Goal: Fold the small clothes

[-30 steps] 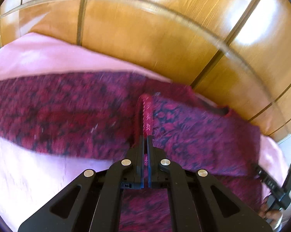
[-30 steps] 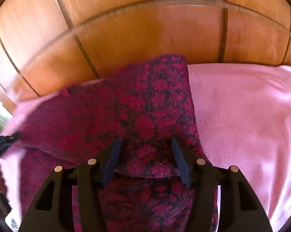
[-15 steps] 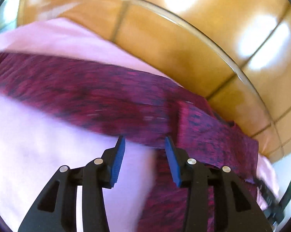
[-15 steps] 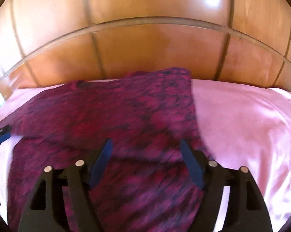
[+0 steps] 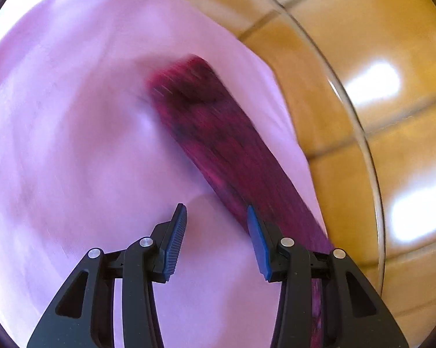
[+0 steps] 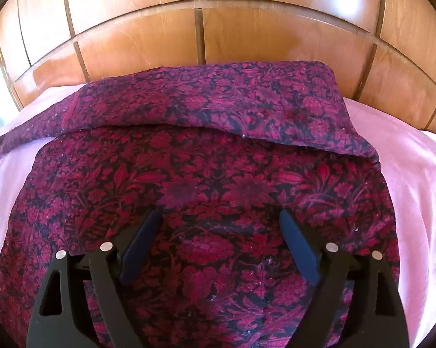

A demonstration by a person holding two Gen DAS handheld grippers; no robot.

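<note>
Glossy amber wood panelling (image 6: 165, 43), cut by dark grooves and a curved rail, rises behind a bed covered in a smooth pink sheet (image 6: 415, 174) with a faint sheen. On the sheet lies the task's piece, a dark red garment (image 6: 218, 174) of soft woven cloth printed with dense crimson flowers and leaves on a near-black ground. Its far part is folded over toward the near side, forming a broad band with a rounded right corner and a long soft edge running across the cloth beneath; the back of the fabric there looks duller and more purple. The right gripper (image 6: 220, 243) hovers above the middle of the garment, its black arms and dark blue pads spread wide and opening, nothing pinched between them. In the left wrist view, badly smeared by blur, the left gripper (image 5: 216, 240) stands partly apart over bare pink sheet (image 5: 72, 145), ribbed blue pads empty, with a narrow strip of the garment (image 5: 218, 133) running diagonally just beside its right finger toward the wood panelling (image 5: 363, 58).
</note>
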